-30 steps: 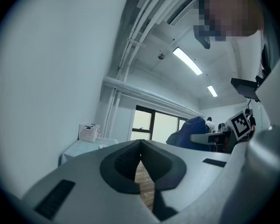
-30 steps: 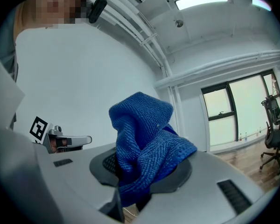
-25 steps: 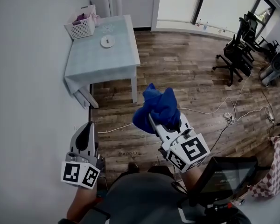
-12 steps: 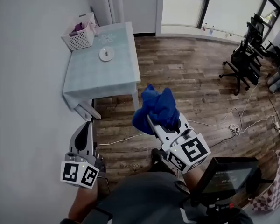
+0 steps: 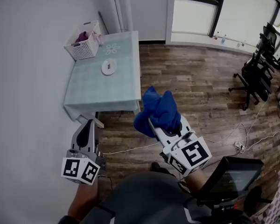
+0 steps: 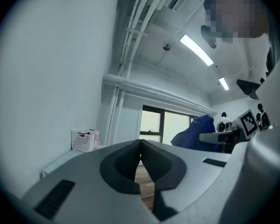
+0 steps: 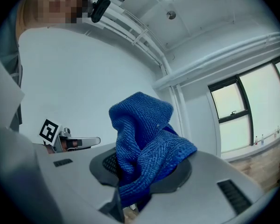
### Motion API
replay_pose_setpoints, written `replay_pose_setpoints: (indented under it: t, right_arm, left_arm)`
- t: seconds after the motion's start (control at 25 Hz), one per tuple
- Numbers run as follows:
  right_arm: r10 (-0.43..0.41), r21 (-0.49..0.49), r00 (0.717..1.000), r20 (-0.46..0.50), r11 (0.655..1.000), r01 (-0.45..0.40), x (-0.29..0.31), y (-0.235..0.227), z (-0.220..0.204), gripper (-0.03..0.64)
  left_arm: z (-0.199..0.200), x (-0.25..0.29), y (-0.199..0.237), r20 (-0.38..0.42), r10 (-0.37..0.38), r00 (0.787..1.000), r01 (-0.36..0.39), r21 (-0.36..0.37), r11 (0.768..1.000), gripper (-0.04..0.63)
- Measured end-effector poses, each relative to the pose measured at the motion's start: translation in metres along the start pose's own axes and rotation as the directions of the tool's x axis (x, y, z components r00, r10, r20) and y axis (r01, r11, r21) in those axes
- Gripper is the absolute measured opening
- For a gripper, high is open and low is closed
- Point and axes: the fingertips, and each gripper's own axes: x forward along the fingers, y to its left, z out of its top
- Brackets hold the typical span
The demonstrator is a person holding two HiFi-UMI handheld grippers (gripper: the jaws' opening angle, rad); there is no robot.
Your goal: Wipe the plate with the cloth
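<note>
My right hand-held gripper (image 5: 154, 121) was clamped on the blue cloth (image 5: 159, 107), which bunched up above the jaws and spilled over them. My left hand-held gripper (image 5: 87, 126) was closed, its jaws meeting with nothing between them. I held both out in front of me over the wooden floor (image 5: 200, 78), well apart from the worktop (image 5: 88, 94) that stood ahead against the wall. The white plate (image 5: 109, 67) lay on that worktop toward its far half, near a white basket (image 5: 84, 46) in the far corner.
</note>
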Motion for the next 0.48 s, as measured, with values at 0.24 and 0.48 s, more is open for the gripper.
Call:
replay_pose_setpoints:
  t: [0.24,0.48]
  right_arm:
    - [0.038,0.005,0.999,-0.006,0.999,-0.038,0.013,-0.05,0.001,0.123]
    - [0.052,0.027,0.999,-0.002,0.998,-0.052,0.052,-0.078,0.007,0.123]
  left_arm:
    - [0.002,0.044,-0.016,0.001,0.031,1.0,-0.031,0.013,0.999,0.009]
    - [0.004,0.078,-0.009,-0.021,0.029,0.999,-0.028,0.016,0.999,0.009]
